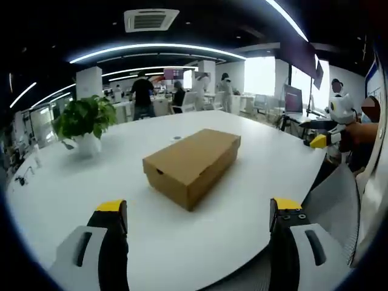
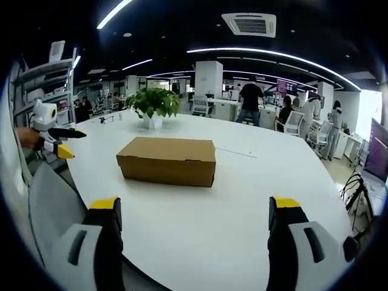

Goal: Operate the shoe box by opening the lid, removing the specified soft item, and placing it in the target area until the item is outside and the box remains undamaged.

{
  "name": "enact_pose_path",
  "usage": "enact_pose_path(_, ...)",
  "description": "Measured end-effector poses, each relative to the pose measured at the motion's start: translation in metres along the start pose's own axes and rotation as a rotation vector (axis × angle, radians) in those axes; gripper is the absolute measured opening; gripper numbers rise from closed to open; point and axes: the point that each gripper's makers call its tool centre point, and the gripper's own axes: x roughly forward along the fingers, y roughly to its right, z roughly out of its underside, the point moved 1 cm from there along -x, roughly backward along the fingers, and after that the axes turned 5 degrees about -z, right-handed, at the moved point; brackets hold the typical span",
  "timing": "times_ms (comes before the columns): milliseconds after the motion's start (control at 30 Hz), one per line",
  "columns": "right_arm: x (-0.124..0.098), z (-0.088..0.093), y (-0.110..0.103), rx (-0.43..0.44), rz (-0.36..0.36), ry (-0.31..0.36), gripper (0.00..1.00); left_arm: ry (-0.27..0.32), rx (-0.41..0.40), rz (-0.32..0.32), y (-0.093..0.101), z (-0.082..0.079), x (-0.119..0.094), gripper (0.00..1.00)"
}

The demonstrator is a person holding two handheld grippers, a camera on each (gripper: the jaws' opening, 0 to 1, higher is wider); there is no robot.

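Closed shoe box [image 1: 193,163] of plain brown cardboard, resting flat near the middle of the round white bench [image 1: 73,194], lid down, no soft item visible. From the left gripper view: box at 12 o'clock beyond the left gripper [image 1: 199,221], one corner turned toward the camera. From the right gripper view: box at 11 o'clock beyond the right gripper [image 2: 194,221], a long side facing the camera. Fingers on both spread wide, holding nothing, well apart from the box. Other gripper visible in each view near the bench edge, at 3 o'clock and at 9 o'clock. Potted plant [image 2: 154,103] beyond the box toward the far edge, at 10 o'clock in the left gripper view, 12 o'clock in the right. People at desks in the far background.

Step in hand, as judged: approach and lid opening, not yet begun. To do well: close in from both sides, one set of fingers steadying the base, the other catching the lid's lower edge on a long side. Lift gently and evenly, no crushing pinch on the cardboard wall. Hinged or loose lid cannot be told from here, so test with a small lift first. Risk: box sliding on the smooth bench if unsteadied.
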Motion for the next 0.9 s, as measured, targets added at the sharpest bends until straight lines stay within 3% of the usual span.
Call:
enact_pose_path(333, -0.001, 0.000, -0.001, 0.001, -0.004, 0.004, 0.96, 0.002, -0.001, -0.002, -0.007, 0.013, 0.003, 1.00)
enact_pose_path(900, -0.002, -0.001, -0.004, 0.003, -0.017, 0.013, 0.96, -0.002, -0.006, -0.005, -0.005, 0.017, -0.001, 1.00)
